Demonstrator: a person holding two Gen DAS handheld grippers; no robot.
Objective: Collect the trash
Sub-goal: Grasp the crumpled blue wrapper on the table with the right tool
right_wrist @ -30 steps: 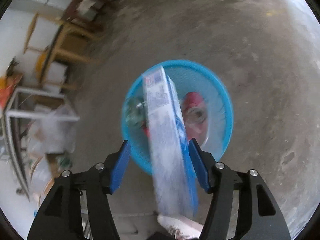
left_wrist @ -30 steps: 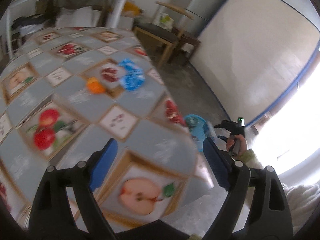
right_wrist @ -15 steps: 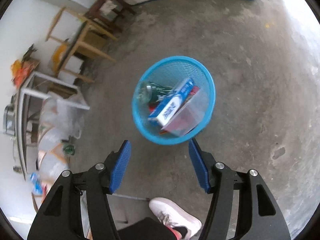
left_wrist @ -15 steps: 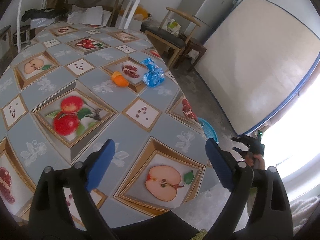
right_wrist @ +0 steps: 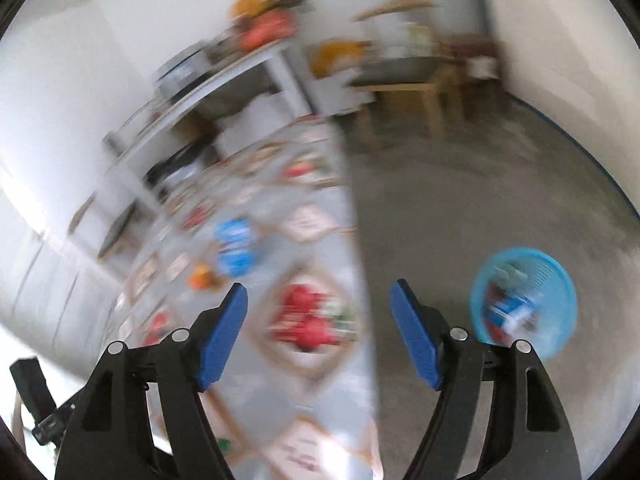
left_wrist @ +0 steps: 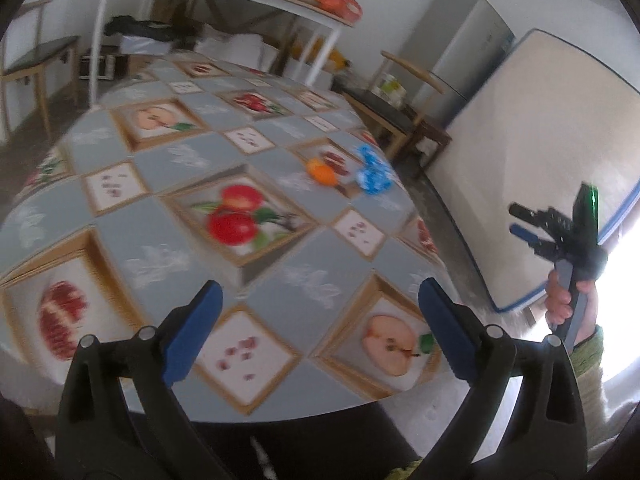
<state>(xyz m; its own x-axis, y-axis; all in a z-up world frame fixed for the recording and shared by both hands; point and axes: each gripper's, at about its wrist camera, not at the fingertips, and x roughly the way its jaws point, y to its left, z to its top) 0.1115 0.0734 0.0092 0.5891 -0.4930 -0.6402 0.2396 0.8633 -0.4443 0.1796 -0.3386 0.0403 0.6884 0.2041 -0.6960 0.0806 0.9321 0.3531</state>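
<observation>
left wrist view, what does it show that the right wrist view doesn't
Only the left wrist view: the right gripper from outside, in a hand past the table's edge, and a white mattress against the wall.

Only the right wrist view: the round blue mesh basket on the concrete floor, trash inside.

Both: the fruit-print tablecloth, a crumpled blue wrapper beside a small orange piece, and open, empty jaws.

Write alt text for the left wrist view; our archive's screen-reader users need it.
The open, empty left gripper hangs over a table with a fruit-print cloth, where an orange scrap and a crumpled blue wrapper lie near the far edge. At right, a hand holds the right gripper up beside the table.
</observation>
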